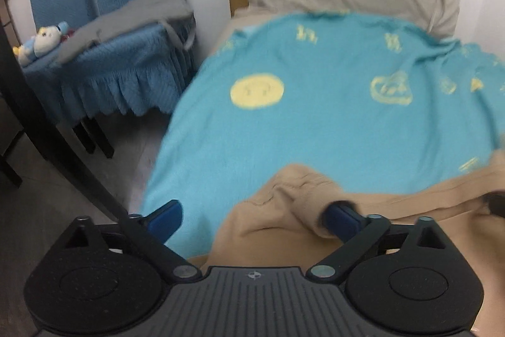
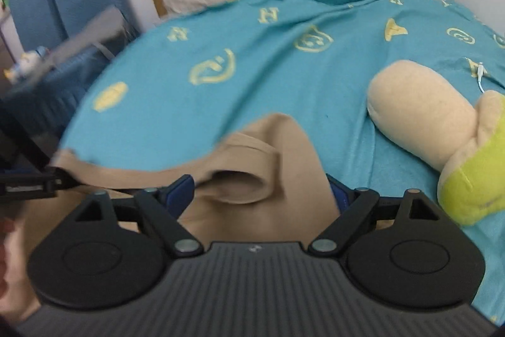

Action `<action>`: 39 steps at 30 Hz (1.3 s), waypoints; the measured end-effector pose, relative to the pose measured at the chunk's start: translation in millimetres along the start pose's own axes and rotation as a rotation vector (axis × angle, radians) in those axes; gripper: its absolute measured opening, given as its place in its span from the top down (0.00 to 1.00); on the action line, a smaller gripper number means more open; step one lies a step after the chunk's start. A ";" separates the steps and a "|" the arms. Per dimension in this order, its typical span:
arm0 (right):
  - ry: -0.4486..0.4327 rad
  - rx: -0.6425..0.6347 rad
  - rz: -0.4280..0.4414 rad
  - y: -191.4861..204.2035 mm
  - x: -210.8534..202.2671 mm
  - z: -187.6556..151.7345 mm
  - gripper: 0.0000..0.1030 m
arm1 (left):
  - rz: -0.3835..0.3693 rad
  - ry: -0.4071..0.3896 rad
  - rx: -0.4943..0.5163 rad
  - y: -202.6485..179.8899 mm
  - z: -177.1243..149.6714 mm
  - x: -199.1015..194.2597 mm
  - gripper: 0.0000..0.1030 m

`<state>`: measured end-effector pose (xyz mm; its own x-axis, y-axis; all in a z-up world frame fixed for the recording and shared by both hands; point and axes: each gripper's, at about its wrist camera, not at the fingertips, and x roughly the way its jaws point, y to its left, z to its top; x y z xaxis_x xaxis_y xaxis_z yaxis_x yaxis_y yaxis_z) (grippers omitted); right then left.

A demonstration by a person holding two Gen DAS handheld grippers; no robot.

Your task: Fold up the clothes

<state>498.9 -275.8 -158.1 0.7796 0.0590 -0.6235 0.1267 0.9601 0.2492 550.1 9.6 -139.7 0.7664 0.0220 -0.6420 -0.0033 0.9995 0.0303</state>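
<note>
Your left gripper (image 1: 252, 218) has its blue fingers spread wide, gripping nothing; the rumpled tan knit garment (image 1: 303, 210) lies between and under them, its cloth bunched over the right-hand finger (image 1: 342, 217). Your right gripper (image 2: 262, 190) is spread wide too, with a tan fold (image 2: 240, 183) lying loose between the fingers. Ahead of both stretches the turquoise blanket with yellow prints (image 1: 331, 116). Right of your right gripper lies a beige plush toy (image 2: 426, 122).
</note>
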 end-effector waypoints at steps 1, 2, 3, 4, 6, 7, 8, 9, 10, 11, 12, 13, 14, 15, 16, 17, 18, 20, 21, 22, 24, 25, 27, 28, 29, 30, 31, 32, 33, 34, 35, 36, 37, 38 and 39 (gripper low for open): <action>-0.011 -0.002 0.008 2.2 -13.1 -2.8 0.16 | -0.014 0.011 0.003 1.5 0.7 -4.3 0.00; -0.021 -0.004 0.017 4.4 -26.2 -5.6 0.16 | -0.028 0.023 0.007 3.1 1.5 -8.6 0.00; -0.032 -0.006 0.025 6.6 -39.3 -8.4 0.16 | -0.041 0.034 0.010 4.6 2.2 -12.9 0.00; -0.043 -0.009 0.034 8.8 -52.4 -11.2 0.16 | -0.055 0.046 0.014 6.2 3.0 -17.3 0.00; -0.064 -0.013 0.051 13.2 -78.6 -16.8 0.16 | -0.069 0.011 -0.014 12.2 -5.9 -56.3 0.00; -0.074 -0.015 0.059 15.4 -91.7 -19.6 0.16 | -0.078 -0.003 -0.032 16.7 -12.9 -76.8 0.00; -0.085 -0.017 0.067 17.6 -104.8 -22.4 0.16 | -0.086 -0.014 -0.051 21.4 -20.5 -97.2 0.00; -0.096 -0.019 0.076 19.8 -117.9 -25.2 0.16 | -0.095 -0.026 -0.071 26.2 -28.0 -117.6 0.00; -0.106 -0.022 0.081 20.6 -135.9 -31.3 0.16 | -0.104 -0.038 -0.090 31.0 -35.6 -138.0 0.00; -0.118 -0.028 0.083 20.1 -158.1 -40.5 0.16 | -0.106 -0.043 -0.112 34.7 -45.0 -157.0 0.00; -0.128 -0.037 0.086 19.8 -179.5 -49.2 0.16 | -0.106 -0.047 -0.134 38.2 -54.9 -175.6 0.00; -0.138 -0.037 0.087 18.9 -200.5 -57.7 0.16 | -0.106 -0.046 -0.166 45.7 -64.3 -192.1 0.00; -0.143 -0.020 0.088 15.8 -219.6 -65.6 0.16 | -0.108 -0.040 -0.211 53.6 -74.6 -203.4 0.00; -0.143 0.006 0.090 11.4 -237.0 -72.8 0.16 | -0.112 -0.032 -0.259 61.6 -85.1 -213.7 0.00; -0.141 0.041 0.097 6.9 -253.7 -79.5 0.16 | -0.116 -0.025 -0.307 69.5 -95.7 -223.9 0.00; -0.138 0.083 0.108 2.2 -269.9 -85.6 0.16 | -0.123 -0.009 -0.367 79.0 -106.7 -229.9 0.00; -0.135 0.120 0.125 -2.7 -283.8 -92.0 0.16 | -0.131 0.009 -0.430 88.8 -117.9 -234.9 0.00; -0.128 0.184 0.161 -13.3 -304.4 -104.6 0.16 | -0.160 0.047 -0.561 111.0 -137.6 -238.0 0.01; -0.121 0.211 0.165 -19.1 -310.6 -109.7 0.16 | -0.176 0.063 -0.625 121.4 -147.0 -236.8 0.02; -0.115 0.241 0.166 -25.1 -313.1 -113.8 0.16 | -0.191 0.081 -0.688 131.8 -156.4 -235.6 0.02; -0.104 0.304 0.160 -37.6 -311.0 -120.3 0.16 | -0.206 0.102 -0.793 147.5 -171.6 -223.7 0.04; -0.098 0.335 0.158 -43.8 -310.0 -123.5 0.15 | -0.212 0.112 -0.844 155.1 -179.0 -217.3 0.05; -0.087 0.398 0.152 -56.2 -307.9 -130.0 0.15 | -0.226 0.128 -0.918 163.4 -187.6 -200.3 0.09; -0.083 0.417 0.154 -60.0 -304.7 -131.1 0.15 | -0.234 0.133 -0.938 165.2 -189.6 -190.8 0.10; -0.080 0.425 0.159 -61.5 -299.6 -130.3 0.15 | -0.241 0.137 -0.954 166.5 -191.2 -181.3 0.12; -0.078 0.429 0.165 -62.3 -294.9 -130.1 0.15 | -0.248 0.136 -0.964 167.1 -191.6 -172.0 0.14; -0.077 0.429 0.172 -62.6 -290.5 -130.6 0.15 | -0.253 0.129 -0.974 166.9 -190.9 -162.2 0.15; -0.075 0.430 0.178 -62.8 -286.2 -131.1 0.15 | -0.259 0.114 -0.988 167.5 -189.6 -153.4 0.16; -0.072 0.431 0.185 -62.8 -280.9 -131.1 0.15 | -0.263 0.102 -0.997 165.9 -187.5 -140.7 0.16; -0.066 0.430 0.189 -62.6 -274.6 -130.7 0.15 | -0.265 0.090 -1.005 163.8 -185.4 -127.2 0.16; -0.058 0.427 0.188 -62.1 -268.1 -130.1 0.15 | -0.264 0.090 -1.012 162.3 -184.1 -115.6 0.20; -0.047 0.421 0.184 -61.5 -261.2 -129.5 0.15 | -0.262 0.091 -1.019 160.9 -182.9 -104.4 0.23; -0.036 0.417 0.179 -61.2 -254.5 -129.2 0.15 | -0.257 0.083 -1.023 159.0 -183.1 -95.0 0.24; -0.026 0.417 0.172 -61.3 -248.2 -129.0 0.15 | -0.243 0.059 -1.009 156.6 -180.7 -88.8 0.24; -0.016 0.422 0.166 -61.7 -242.1 -128.7 0.15 | -0.227 0.031 -0.991 154.2 -177.6 -83.3 0.28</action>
<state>223.5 -314.1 -117.9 0.8197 0.1955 -0.5384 0.2349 0.7425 0.6272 371.7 165.7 -217.6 0.7982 -0.1840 -0.5736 -0.4015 0.5473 -0.7343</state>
